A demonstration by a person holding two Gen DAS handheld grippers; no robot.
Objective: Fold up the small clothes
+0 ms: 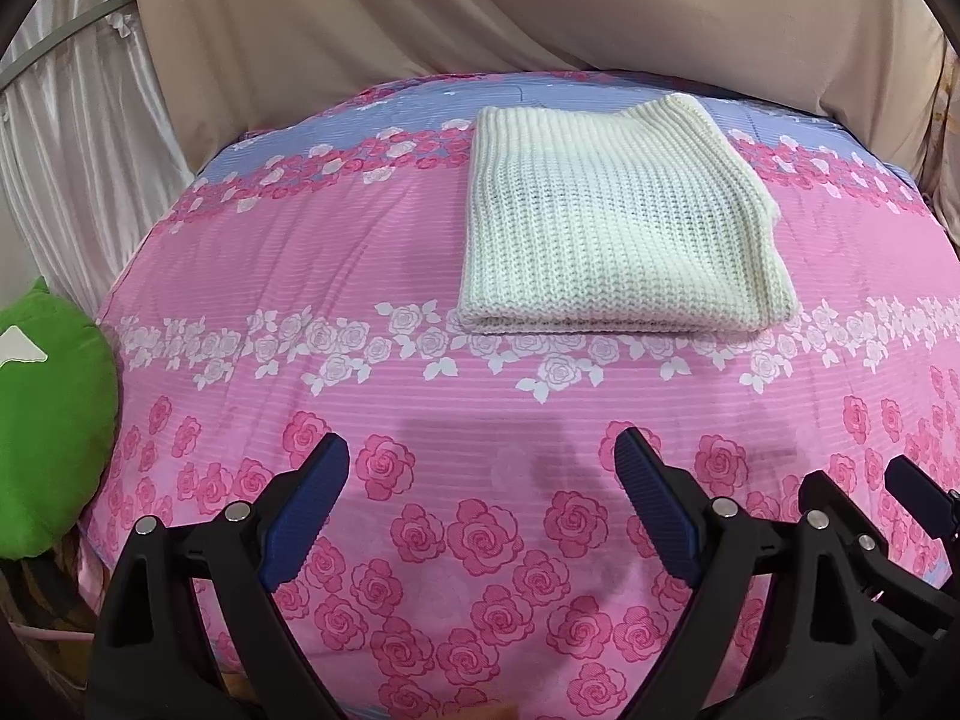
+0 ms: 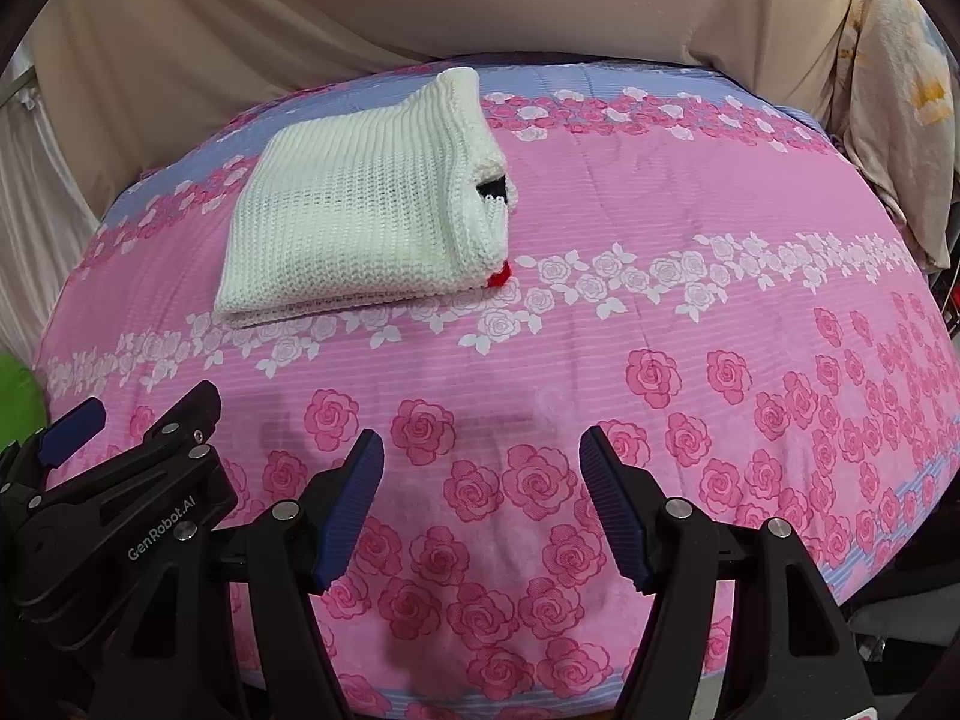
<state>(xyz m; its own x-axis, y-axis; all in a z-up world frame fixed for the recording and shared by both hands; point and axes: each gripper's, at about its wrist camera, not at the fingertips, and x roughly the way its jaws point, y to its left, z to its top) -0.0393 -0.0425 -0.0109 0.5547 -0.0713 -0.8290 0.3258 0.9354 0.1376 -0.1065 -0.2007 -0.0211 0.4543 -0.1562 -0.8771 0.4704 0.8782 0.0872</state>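
Note:
A cream knitted garment (image 1: pixel 618 222) lies folded into a neat rectangle on the far half of the pink rose-print bedspread (image 1: pixel 420 372). In the right wrist view the same knitted garment (image 2: pixel 360 204) shows a bit of black and red at its right edge. My left gripper (image 1: pixel 483 456) hovers open over the near part of the bedspread, nothing between its blue pads. My right gripper (image 2: pixel 483 450) is open too, just to the right of the left one, well short of the garment. Each gripper shows at the edge of the other's view.
A green cushion (image 1: pixel 48 420) lies off the bed's left edge. Beige draped cloth (image 1: pixel 480 6) hangs behind the bed, and white satin curtains (image 1: pixel 78 120) at the left. A floral cloth (image 2: pixel 900 108) hangs at the right. The bedspread (image 2: pixel 720 210) right of the garment is bare.

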